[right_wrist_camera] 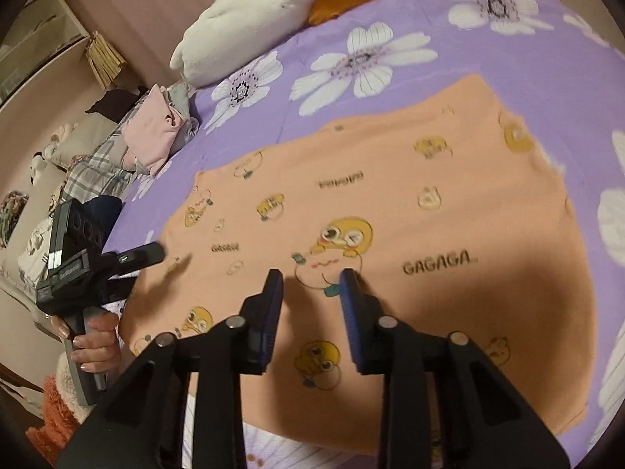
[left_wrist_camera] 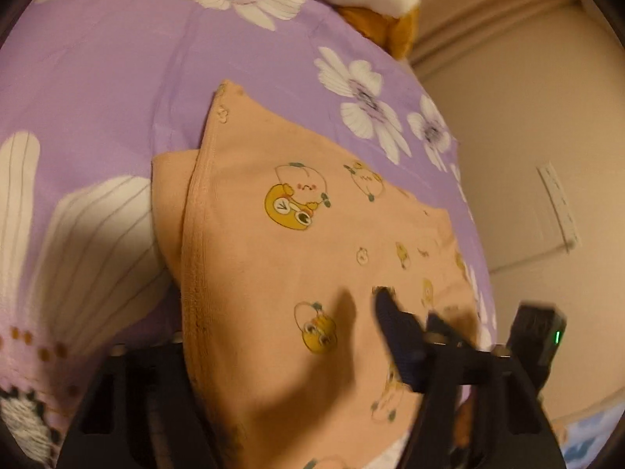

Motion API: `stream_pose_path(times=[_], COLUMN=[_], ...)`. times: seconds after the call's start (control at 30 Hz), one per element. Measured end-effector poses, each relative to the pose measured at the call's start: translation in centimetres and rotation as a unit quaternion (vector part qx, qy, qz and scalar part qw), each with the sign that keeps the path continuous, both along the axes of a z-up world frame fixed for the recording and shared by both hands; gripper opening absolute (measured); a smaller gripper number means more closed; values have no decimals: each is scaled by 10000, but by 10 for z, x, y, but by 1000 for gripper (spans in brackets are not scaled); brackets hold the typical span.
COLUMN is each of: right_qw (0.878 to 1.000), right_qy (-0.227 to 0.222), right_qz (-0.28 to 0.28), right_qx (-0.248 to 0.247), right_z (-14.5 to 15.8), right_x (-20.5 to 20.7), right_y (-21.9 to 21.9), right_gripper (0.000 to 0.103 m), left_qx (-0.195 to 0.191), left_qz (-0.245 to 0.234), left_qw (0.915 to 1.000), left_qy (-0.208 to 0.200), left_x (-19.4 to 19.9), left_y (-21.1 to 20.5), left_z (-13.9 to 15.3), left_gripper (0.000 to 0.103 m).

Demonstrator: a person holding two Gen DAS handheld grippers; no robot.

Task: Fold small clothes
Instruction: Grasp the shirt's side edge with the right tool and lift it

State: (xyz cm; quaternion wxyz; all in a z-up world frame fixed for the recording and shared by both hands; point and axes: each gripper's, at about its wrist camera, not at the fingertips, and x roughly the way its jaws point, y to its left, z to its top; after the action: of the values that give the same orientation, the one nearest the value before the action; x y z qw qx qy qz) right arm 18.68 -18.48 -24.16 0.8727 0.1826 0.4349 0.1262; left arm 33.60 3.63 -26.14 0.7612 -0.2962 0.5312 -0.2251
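A peach garment printed with yellow ducks and "GAGAGA" lies spread on a purple flowered bedsheet. My right gripper hovers over its near middle, its blue pads apart with nothing between them. A hand holds my left gripper at the garment's left edge. In the left wrist view the garment covers the gripper's left finger. The right finger rests above the cloth, so the left gripper stands open with the cloth edge between its jaws.
A white and orange plush toy lies at the bed's far end. A pile of pink and checked clothes sits at the left edge of the bed. The wall is close beside the bed.
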Motion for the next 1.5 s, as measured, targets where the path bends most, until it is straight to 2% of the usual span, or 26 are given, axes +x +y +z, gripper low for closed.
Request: stream_pose_path(times=[0.07, 0.1, 0.17, 0.27, 0.3, 0.4, 0.5, 0.57, 0.6, 0.67, 0.7, 0.73, 0.8, 0.83, 0.87, 0.93, 0.97, 1.03, 1.07, 1.1, 1.13, 1.2, 1.27, 1.37, 1.43, 1.5], right_qw=[9999, 9999, 9996, 9994, 9992, 9985, 9964, 9931, 9910, 9842, 9777, 9688, 9473, 9403, 9397, 9506, 9569, 9664, 9685, 9707, 9710, 9696, 9642, 9480, 9420, 9468], right_qy=[-146, -121, 16, 19, 18, 53, 184, 269, 299, 414, 492, 593, 720, 787, 829, 764, 713, 551, 510, 462, 423, 447, 579, 711, 742, 970], right_qz=[28, -30, -110, -30, -31, 54, 22, 38, 49, -11, -54, -104, -61, -6, 1, -7, 34, 322, 443, 543, 636, 727, 613, 254, 209, 165], right_qx=[31, 79, 272, 355, 401, 534, 829, 1138, 1303, 1722, 2043, 2405, 3121, 3311, 3319, 3008, 2815, 2491, 2396, 2295, 2264, 2293, 2516, 3092, 3265, 3064], right_z=[-7, -8, -10, -10, -10, -12, -13, -11, -12, -16, -20, -24, -34, -37, -37, -30, -26, -15, -11, -5, 0, 4, 0, -7, -7, -7], right_x=[-9, -11, -7, -7, -7, -7, -6, -10, -12, -17, -19, -20, -20, -18, -18, -20, -20, -22, -21, -22, -23, -22, -17, -15, -8, 4], right_y=[-7, -11, -15, -16, -17, -19, -26, -36, -42, -60, -70, -80, -94, -96, -95, -86, -80, -62, -57, -51, -45, -38, -36, -33, -27, -15], right_gripper=[10, 2, 0, 0, 0, 0, 0, 0, 1, 1, 1, 1, 3, 3, 3, 6, 8, 27, 32, 42, 51, 57, 57, 57, 57, 56], left_qx=[239, 368, 636, 1272, 1309, 1348, 1731, 1591, 1364, 951, 775, 516, 391, 518, 628, 1055, 1341, 1774, 2026, 2134, 2125, 1983, 1945, 2001, 1953, 1738], left_qz=[431, 510, 549, 675, 709, 516, 286, 42, -120, -380, -551, -770, -809, -759, -708, -453, -231, 128, 203, 133, 64, 118, 103, -315, -362, -367], left_qw=[9983, 9972, 9950, 9872, 9863, 9874, 9826, 9858, 9889, 9907, 9896, 9882, 9882, 9891, 9900, 9911, 9895, 9837, 9789, 9769, 9771, 9797, 9800, 9785, 9773, 9791], left_qy=[301, 408, 546, 688, 707, 656, 604, 528, 577, 891, 1077, 1216, 1242, 1148, 1046, 674, 491, 273, 140, 26, -60, -264, -419, -399, -744, -995], left_x=[2, 4, -1, -2, -6, -4, 1, 5, 8, 15, 18, 19, 15, 11, 8, -9, -22, -47, -63, -78, -90, -117, -133, -133, -130, -124], left_y=[-1, -1, -1, -15, -15, -52, -102, -133, -147, -172, -183, -192, -189, -183, -178, -150, -130, -105, -93, -86, -82, -72, -74, -92, -96, -95], left_z=[-2, 0, 2, 22, 26, 54, 74, 80, 80, 76, 73, 69, 68, 71, 74, 83, 85, 85, 81, 77, 74, 64, 54, 32, 27, 21], left_gripper=[31, 27, 25, 24, 24, 24, 24, 24, 24, 29, 40, 47, 51, 51, 51, 55, 62, 66, 66, 66, 66, 66, 66, 66, 68, 78])
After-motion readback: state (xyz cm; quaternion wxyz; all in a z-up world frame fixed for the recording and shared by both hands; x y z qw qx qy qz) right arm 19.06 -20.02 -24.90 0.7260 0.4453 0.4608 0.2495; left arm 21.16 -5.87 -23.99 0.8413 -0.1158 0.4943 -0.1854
